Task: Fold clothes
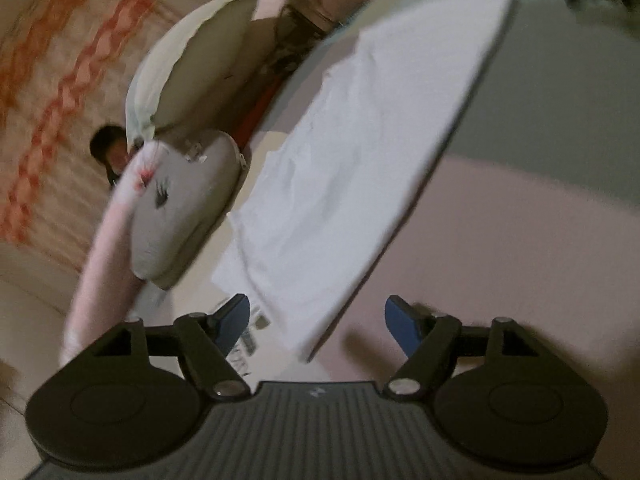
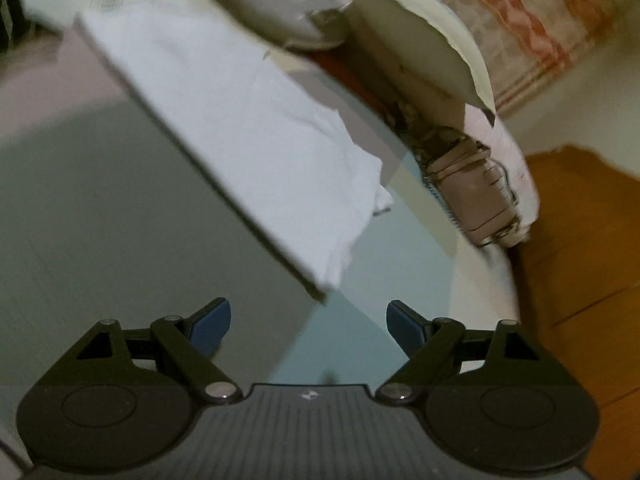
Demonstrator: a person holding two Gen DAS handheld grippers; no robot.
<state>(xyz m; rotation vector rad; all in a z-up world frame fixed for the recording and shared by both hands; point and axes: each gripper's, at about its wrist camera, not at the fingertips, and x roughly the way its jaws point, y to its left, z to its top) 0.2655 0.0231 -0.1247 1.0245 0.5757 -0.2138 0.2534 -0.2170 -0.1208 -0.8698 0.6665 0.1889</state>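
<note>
White garment (image 1: 360,152) lies ahead of both hand-held grippers (image 1: 318,326) (image 2: 308,326), fingers apart, empty.

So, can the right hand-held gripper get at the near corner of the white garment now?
Probably yes: the right hand-held gripper is open, and nothing lies between it and the white garment corner just ahead.

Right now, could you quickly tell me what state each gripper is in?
Left gripper: open, holding nothing, near the white garment.
Right gripper: open, holding nothing.
</note>
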